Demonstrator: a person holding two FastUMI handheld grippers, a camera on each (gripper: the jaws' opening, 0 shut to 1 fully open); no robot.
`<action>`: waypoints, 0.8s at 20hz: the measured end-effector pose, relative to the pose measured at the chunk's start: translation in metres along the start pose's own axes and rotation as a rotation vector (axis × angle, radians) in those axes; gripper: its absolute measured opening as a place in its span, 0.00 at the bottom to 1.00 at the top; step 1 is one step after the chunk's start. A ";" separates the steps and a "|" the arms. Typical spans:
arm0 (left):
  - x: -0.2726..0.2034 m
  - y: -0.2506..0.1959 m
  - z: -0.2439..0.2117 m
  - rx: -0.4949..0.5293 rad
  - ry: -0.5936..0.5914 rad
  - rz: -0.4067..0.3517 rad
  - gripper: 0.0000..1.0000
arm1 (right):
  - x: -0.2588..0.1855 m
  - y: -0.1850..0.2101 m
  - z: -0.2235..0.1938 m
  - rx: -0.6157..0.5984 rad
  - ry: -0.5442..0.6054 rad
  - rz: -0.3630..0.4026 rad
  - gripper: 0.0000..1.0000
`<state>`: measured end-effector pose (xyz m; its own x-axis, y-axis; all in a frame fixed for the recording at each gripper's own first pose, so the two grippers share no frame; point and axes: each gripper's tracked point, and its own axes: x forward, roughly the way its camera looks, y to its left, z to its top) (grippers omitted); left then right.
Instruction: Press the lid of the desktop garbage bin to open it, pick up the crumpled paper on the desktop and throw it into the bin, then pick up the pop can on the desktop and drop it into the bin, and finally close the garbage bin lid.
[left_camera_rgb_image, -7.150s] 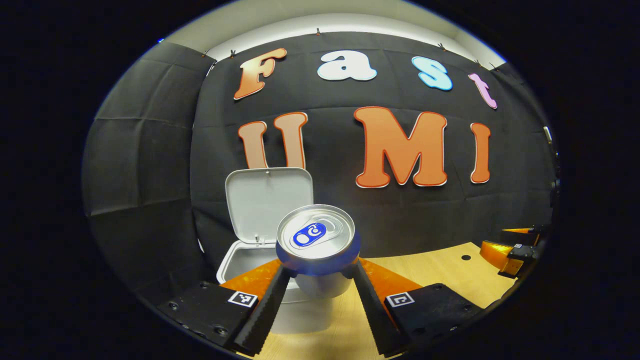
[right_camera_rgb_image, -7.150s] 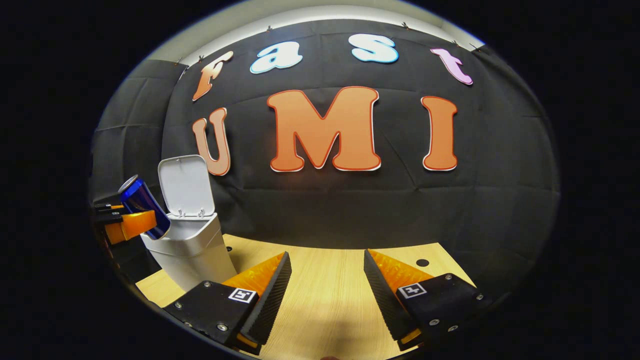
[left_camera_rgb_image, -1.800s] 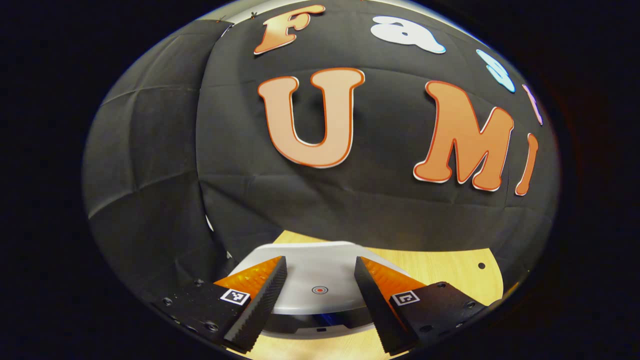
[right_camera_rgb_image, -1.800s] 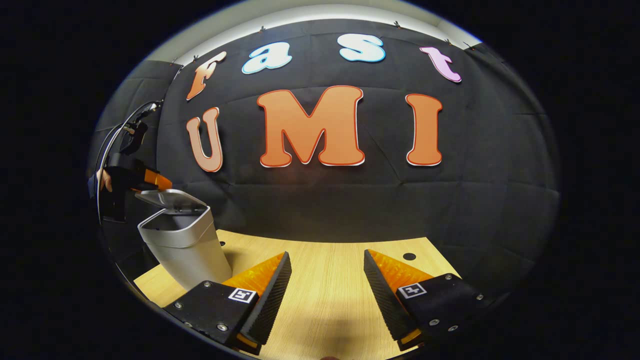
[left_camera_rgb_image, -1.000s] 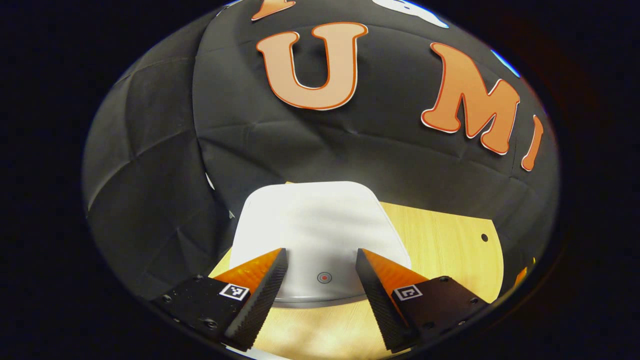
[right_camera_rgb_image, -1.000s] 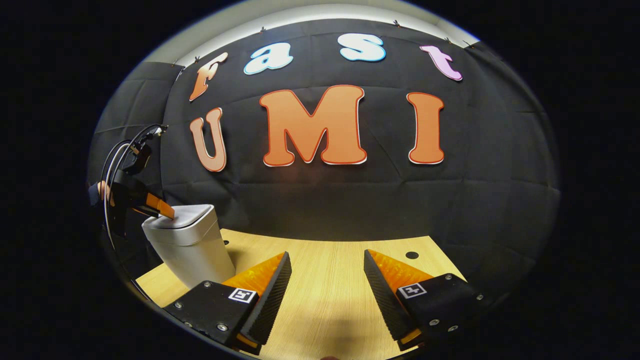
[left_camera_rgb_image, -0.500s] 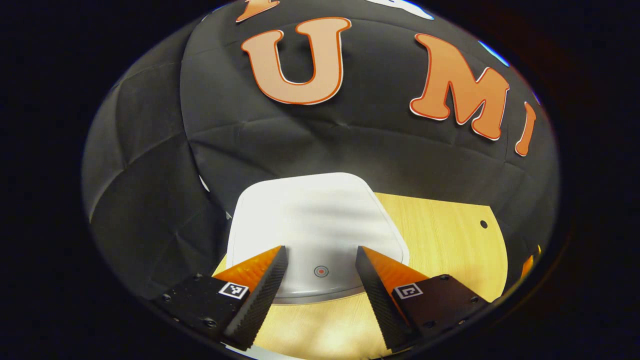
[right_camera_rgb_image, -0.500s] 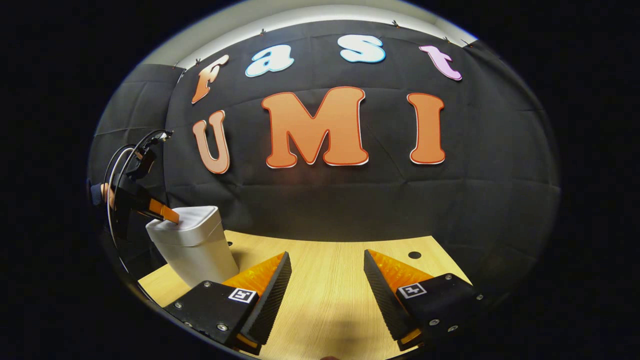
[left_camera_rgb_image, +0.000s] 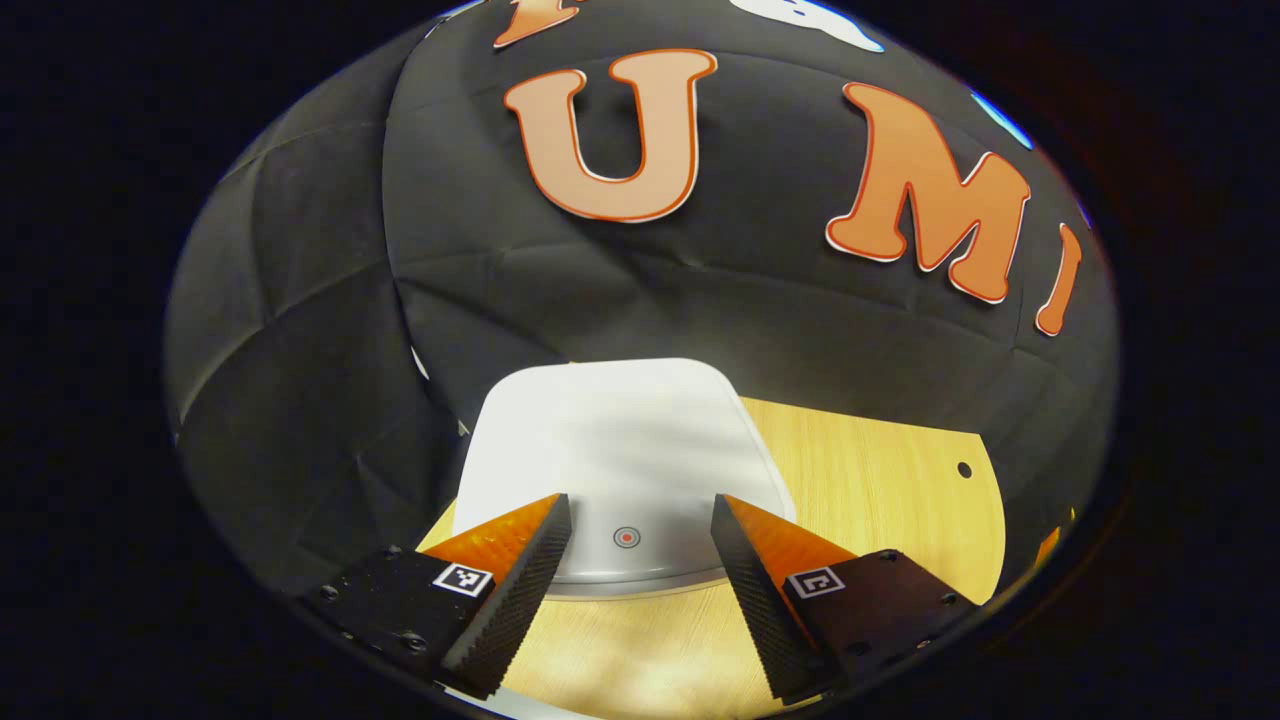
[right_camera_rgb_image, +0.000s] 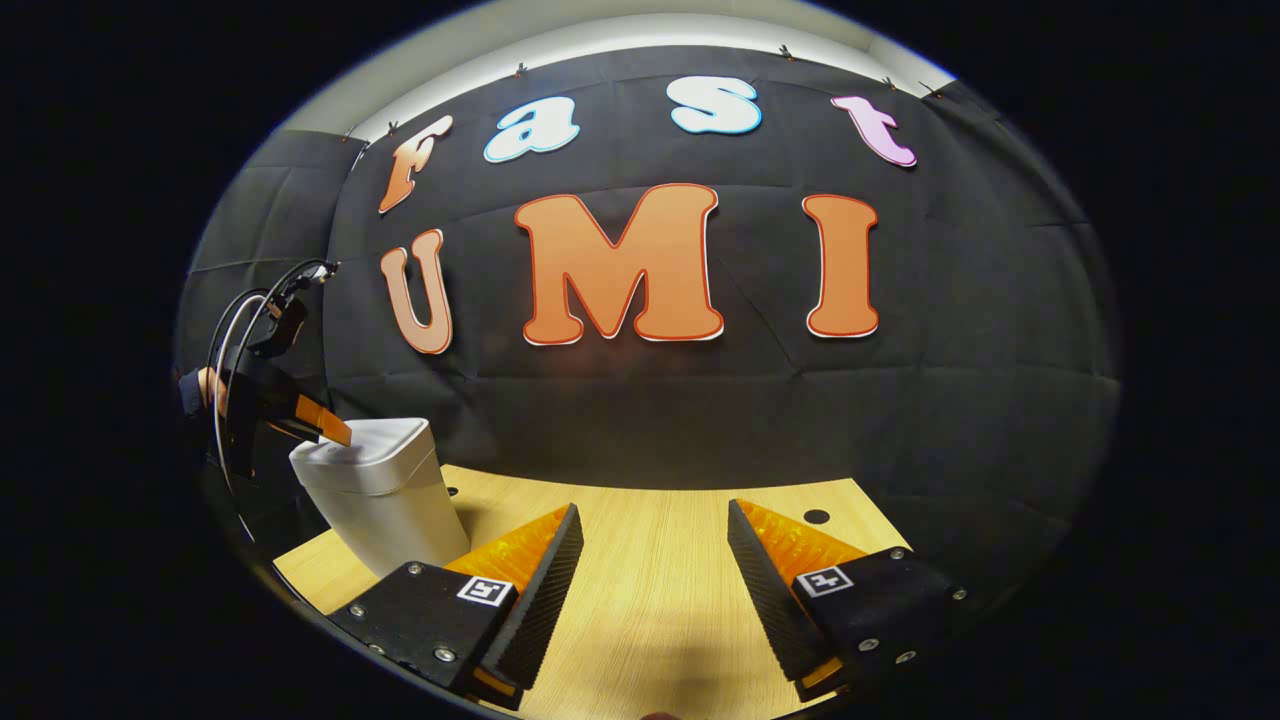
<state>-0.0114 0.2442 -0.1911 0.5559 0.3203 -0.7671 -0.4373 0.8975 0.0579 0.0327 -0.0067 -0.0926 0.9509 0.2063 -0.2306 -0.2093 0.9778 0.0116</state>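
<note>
The white desktop bin (right_camera_rgb_image: 382, 500) stands at the left of the wooden desk with its lid (left_camera_rgb_image: 620, 450) down flat. A small red ring mark (left_camera_rgb_image: 626, 537) sits near the lid's front edge. My left gripper (left_camera_rgb_image: 640, 520) hovers open right over that front edge, fingers either side of the mark; whether they touch the lid I cannot tell. In the right gripper view the left gripper's fingertips (right_camera_rgb_image: 325, 425) rest at the lid's near corner, held by a hand (right_camera_rgb_image: 210, 390). My right gripper (right_camera_rgb_image: 655, 535) stands open over bare desk, holding nothing.
The wooden desk (right_camera_rgb_image: 650, 560) stretches right of the bin, with a small round hole (right_camera_rgb_image: 816, 517) near its far right edge. Black cloth walls close in behind and to the left of the bin. A cable (right_camera_rgb_image: 235, 330) loops above the left gripper.
The can has gone from my left gripper since the first frames. The lid came down from half open to flat. In the last half second the left gripper drew back slightly; the right one stayed put.
</note>
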 end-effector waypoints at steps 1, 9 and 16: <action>-0.002 0.001 0.002 0.010 -0.014 0.004 0.91 | 0.000 -0.001 0.000 -0.001 0.000 -0.001 0.87; -0.026 -0.023 0.026 0.007 -0.183 -0.084 0.92 | -0.002 -0.003 0.006 -0.009 -0.011 0.015 0.87; -0.032 -0.049 0.045 0.058 -0.407 -0.145 0.90 | -0.005 0.000 0.016 0.002 -0.015 0.037 0.87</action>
<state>0.0243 0.2038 -0.1409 0.8470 0.2730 -0.4561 -0.3003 0.9537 0.0131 0.0310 -0.0072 -0.0760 0.9457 0.2431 -0.2155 -0.2442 0.9695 0.0219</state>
